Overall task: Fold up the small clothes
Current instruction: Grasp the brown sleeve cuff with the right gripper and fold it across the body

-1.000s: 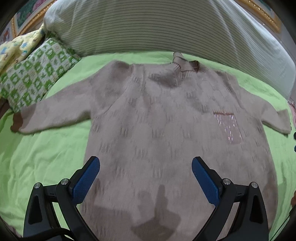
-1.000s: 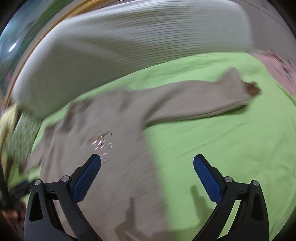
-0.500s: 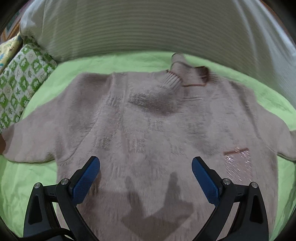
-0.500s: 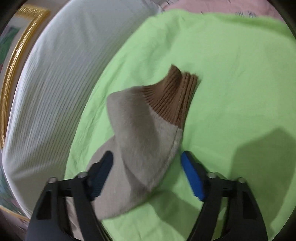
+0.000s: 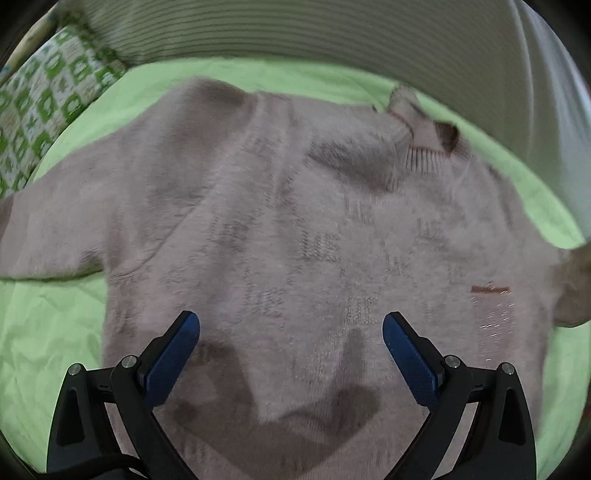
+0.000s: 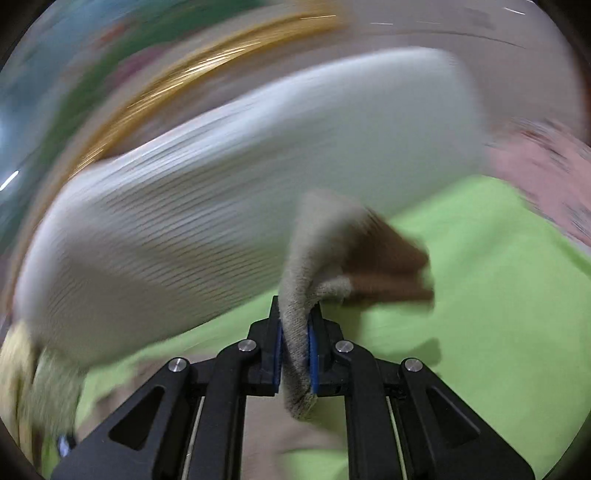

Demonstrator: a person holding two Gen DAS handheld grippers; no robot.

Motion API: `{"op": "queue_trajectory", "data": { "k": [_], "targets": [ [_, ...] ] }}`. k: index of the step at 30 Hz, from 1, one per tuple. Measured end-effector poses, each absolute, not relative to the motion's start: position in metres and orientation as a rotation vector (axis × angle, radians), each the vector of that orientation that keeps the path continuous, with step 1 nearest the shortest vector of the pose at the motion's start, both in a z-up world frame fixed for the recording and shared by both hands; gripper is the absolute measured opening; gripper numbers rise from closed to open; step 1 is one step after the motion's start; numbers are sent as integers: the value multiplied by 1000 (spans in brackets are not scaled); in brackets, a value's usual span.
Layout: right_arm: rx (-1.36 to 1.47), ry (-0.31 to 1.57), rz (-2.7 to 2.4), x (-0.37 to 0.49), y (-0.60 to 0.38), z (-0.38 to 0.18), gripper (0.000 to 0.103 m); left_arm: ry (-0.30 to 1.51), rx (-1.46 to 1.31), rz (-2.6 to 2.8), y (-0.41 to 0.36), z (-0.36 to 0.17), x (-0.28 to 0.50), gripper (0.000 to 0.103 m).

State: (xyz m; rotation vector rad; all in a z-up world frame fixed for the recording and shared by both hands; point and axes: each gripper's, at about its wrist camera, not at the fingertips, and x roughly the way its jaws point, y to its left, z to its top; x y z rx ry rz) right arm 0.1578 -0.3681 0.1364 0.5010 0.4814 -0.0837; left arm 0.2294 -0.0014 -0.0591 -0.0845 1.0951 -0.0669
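Observation:
A small beige knit sweater (image 5: 280,236) lies front up on a green sheet (image 5: 48,332), its collar (image 5: 424,147) at the far right and a sparkly pocket (image 5: 495,317) at the right. My left gripper (image 5: 291,332) is open and empty above the sweater's chest. My right gripper (image 6: 295,317) is shut on the sweater's right sleeve (image 6: 317,251) just behind its brown cuff (image 6: 391,262) and holds it lifted off the sheet. The right wrist view is blurred.
A large white ribbed pillow (image 5: 332,33) lies along the far side of the bed, also in the right wrist view (image 6: 229,177). A green-and-white patterned cushion (image 5: 40,110) sits at the far left. A gold frame (image 6: 192,77) and pink fabric (image 6: 546,177) lie beyond.
My right gripper closed on the sleeve by the brown cuff and lifted it. My left gripper moved forward over the sweater and shifted left, staying open.

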Motion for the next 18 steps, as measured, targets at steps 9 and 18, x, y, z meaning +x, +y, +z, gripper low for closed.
{"op": "queue_trajectory", "data": {
  "k": [9, 18],
  "targets": [
    [448, 741, 337, 223, -217, 72, 71, 1102, -175, -131, 20, -43, 217, 100],
    [547, 783, -26, 178, -307, 29, 71, 1157, -329, -82, 17, -76, 259, 96]
  ]
}}
